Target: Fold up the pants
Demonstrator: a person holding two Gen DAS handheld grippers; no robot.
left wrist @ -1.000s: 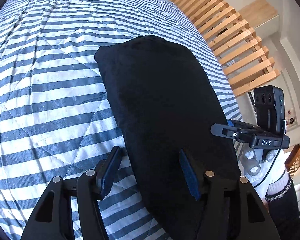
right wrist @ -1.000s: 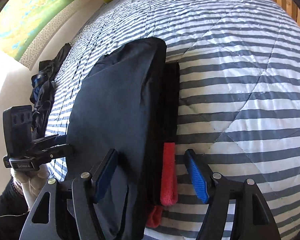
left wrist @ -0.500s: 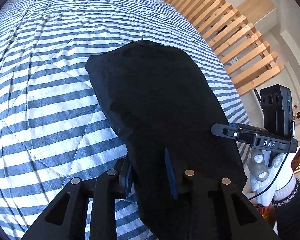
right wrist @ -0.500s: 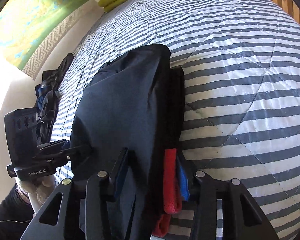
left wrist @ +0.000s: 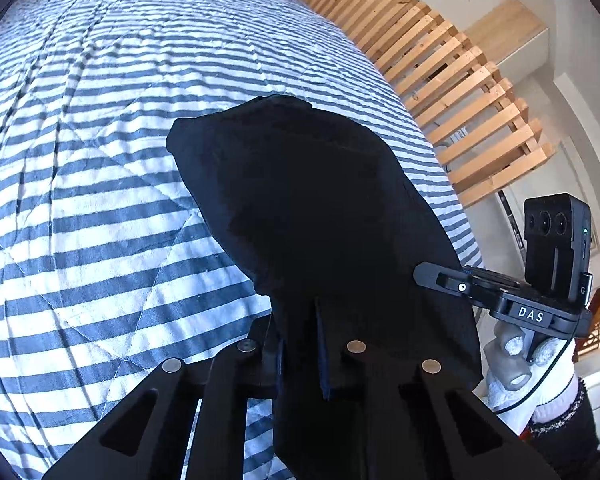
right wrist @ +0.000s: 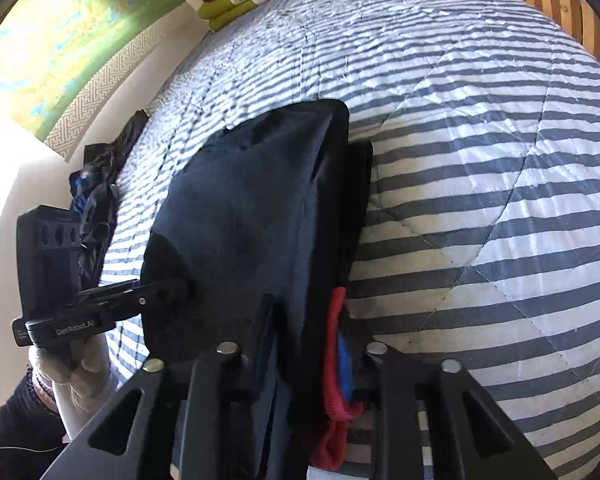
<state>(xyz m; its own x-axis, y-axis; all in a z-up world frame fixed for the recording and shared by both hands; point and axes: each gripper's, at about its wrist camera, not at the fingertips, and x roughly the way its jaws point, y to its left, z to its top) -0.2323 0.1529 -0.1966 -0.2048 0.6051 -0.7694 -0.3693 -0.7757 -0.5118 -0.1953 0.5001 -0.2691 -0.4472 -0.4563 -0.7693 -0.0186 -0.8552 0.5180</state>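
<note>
Left wrist view shows the blue-and-white striped quilted bed cover (left wrist: 100, 208) filling the frame, with the dark, already narrowed fabric pants (left wrist: 320, 220) lying from centre to lower right; the step in hand looks like gripping the near end, and next it probably needs lifting and carrying over toward the far end. The left tongs (left wrist: 300, 344) and right tongs (right wrist: 304, 344) have just been closing and now pinch the near edge, the right by a red fabric band (right wrist: 334, 360).
</note>
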